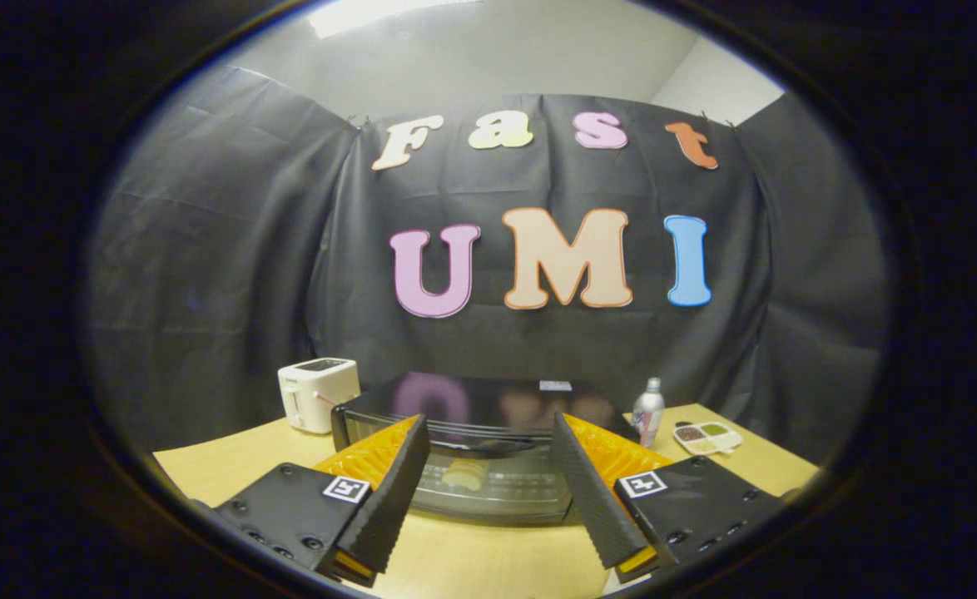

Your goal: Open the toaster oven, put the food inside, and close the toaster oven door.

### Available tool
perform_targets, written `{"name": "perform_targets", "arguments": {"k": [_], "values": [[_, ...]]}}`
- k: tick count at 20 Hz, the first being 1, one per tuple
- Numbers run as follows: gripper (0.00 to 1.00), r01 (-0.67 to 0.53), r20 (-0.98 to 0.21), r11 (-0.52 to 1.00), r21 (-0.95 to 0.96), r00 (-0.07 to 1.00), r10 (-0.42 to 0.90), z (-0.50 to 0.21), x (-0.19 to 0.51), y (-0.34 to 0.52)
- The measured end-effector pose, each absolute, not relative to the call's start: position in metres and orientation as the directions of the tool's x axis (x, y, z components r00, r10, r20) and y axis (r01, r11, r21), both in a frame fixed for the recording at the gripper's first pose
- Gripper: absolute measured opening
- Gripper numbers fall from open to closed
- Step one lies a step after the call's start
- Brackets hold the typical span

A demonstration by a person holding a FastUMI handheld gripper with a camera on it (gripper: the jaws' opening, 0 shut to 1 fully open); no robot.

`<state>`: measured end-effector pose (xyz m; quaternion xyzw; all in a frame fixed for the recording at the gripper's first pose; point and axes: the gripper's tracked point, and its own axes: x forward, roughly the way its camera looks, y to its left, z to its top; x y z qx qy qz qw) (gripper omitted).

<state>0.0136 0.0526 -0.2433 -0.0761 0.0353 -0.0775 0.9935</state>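
Just ahead of gripper: toaster oven, door shut; food inside | jaws open, empty | labels unreadable

Toaster oven sits centre on table, food inside; toaster behind-left, bottle and dish right; gripper fingers apart before the toaster oven

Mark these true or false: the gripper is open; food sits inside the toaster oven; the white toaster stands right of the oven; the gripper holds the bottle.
1. The gripper is open. True.
2. Food sits inside the toaster oven, behind its glass door. True.
3. The white toaster stands right of the oven. False: it stands to its left.
4. The gripper holds the bottle. False: the bottle stands on the table, right of the oven; the fingers grip nothing.
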Motion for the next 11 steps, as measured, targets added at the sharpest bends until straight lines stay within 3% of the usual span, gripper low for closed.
{"name": "perform_targets", "arguments": {"k": [11], "values": [[0.92, 0.122, -0.068, 0.986, -0.118, 0.989, -0.130, -0.198, -0.032, 0.023]]}}
